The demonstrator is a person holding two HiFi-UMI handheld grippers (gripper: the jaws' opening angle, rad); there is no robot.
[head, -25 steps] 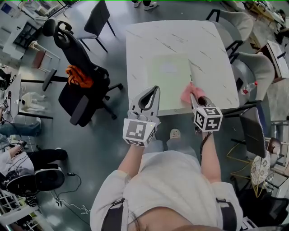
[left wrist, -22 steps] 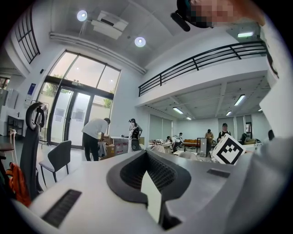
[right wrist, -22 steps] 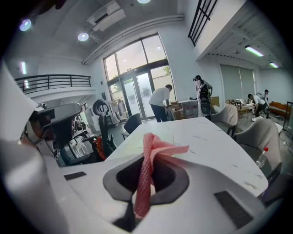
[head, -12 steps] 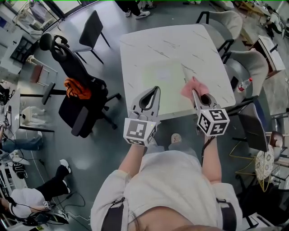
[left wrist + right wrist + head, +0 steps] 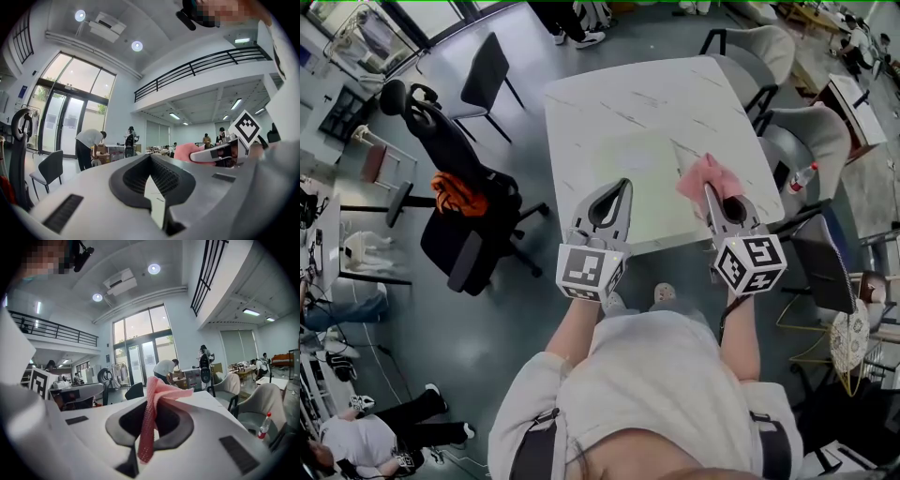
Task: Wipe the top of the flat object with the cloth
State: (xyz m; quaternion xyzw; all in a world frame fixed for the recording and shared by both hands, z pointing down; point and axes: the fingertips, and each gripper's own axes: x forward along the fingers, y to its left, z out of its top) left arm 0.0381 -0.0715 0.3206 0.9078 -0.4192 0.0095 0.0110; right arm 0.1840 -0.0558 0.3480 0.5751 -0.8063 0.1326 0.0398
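Note:
A pale green flat mat (image 5: 637, 183) lies on the white marble table (image 5: 609, 98), near its front edge. My right gripper (image 5: 710, 190) is shut on a pink cloth (image 5: 700, 175), held over the mat's right edge. In the right gripper view the cloth (image 5: 159, 387) hangs down through the shut jaws of the right gripper (image 5: 150, 401). My left gripper (image 5: 622, 186) hovers over the mat's near left part, shut with nothing in it. The left gripper view shows the left gripper (image 5: 150, 158) level, with the right gripper (image 5: 220, 152) and cloth (image 5: 187, 151) beside it.
A black office chair (image 5: 464, 192) with something orange on it stands left of the table. Another black chair (image 5: 487, 66) is at the back left. Grey armchairs (image 5: 811, 141) and a bottle (image 5: 797, 178) are at the right. People stand far off in the room.
My right gripper has come up and slightly right with the cloth, off the mat's edge. The left gripper has hardly moved. The head view has shifted, so the table sits higher.

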